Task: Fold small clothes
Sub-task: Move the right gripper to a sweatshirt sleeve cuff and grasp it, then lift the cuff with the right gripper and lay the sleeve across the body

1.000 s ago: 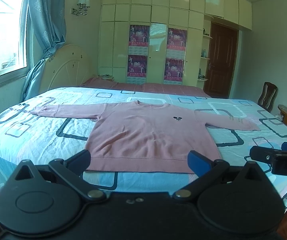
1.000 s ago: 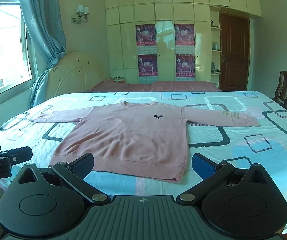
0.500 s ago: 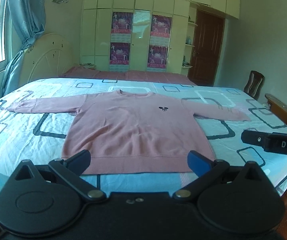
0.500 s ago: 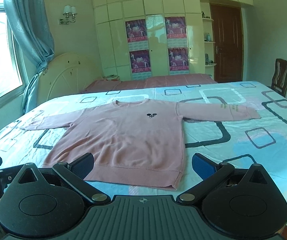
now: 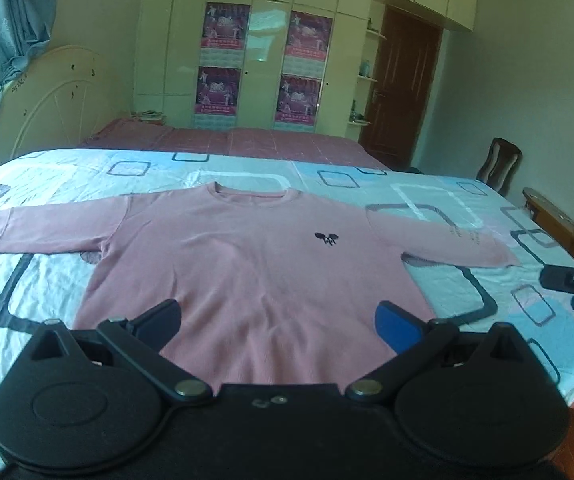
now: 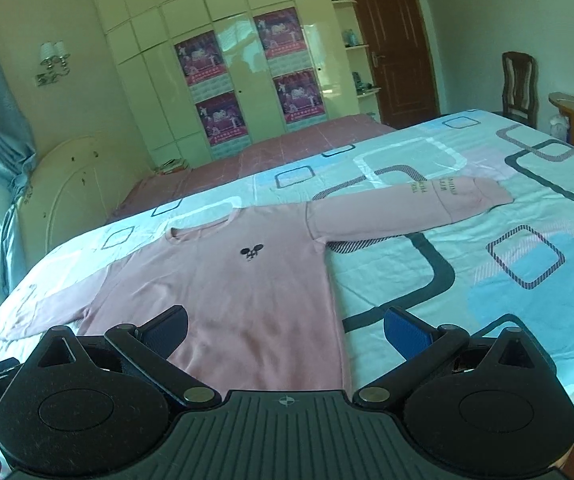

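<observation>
We find the left claw [image 5: 277,320] with jaws spread wide and empty, poised over the hem of the pink sweater [image 5: 247,272], which lies flat, front up, on the patterned bed [image 5: 39,280], sleeves out toward 9 and 3 o'clock. We judge it light, soft and limp; take a cuff or hem corner. The right claw [image 6: 285,326], likewise agape and empty, alone shows the lettering on the sleeve [image 6: 415,208] at 1 o'clock.
</observation>
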The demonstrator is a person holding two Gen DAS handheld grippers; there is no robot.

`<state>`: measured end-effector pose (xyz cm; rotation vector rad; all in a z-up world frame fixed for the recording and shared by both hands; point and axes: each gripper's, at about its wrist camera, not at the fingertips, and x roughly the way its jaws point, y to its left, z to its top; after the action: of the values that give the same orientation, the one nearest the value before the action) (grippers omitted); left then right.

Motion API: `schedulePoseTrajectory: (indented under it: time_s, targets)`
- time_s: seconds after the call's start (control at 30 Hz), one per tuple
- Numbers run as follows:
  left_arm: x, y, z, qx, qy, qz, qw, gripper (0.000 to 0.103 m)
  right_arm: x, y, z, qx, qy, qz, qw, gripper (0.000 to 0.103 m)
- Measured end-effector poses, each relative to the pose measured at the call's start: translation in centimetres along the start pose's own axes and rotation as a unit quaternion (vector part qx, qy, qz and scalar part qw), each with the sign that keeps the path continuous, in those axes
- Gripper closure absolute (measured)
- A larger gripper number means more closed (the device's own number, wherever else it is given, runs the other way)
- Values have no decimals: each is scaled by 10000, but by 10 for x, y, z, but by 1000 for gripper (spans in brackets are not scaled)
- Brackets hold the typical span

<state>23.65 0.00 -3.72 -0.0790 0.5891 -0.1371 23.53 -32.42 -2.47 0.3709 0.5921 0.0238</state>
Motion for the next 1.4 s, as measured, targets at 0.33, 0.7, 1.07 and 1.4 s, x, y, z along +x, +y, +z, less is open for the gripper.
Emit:
schedulePoseTrajectory:
  time_s: [0.33, 0.7, 1.07, 1.4]
  targets:
    - [91, -15, 29, -180, 199, -235, 9994, 0, 47, -88, 52, 646, -416, -650, 9949, 1]
    - [190, -49, 62, -478, 651, 451, 9957, 1, 188, -246, 117, 1700, -302, -1016, 9797, 66]
    - [256, -111, 80, -443, 1032, 279, 9933, 3, 251, -349, 99, 2772, 70, -922, 9564, 66]
    - [254, -90, 91, -277, 885, 584, 9940, 3, 267, -328, 121, 1365, 179, -1595, 9775, 97]
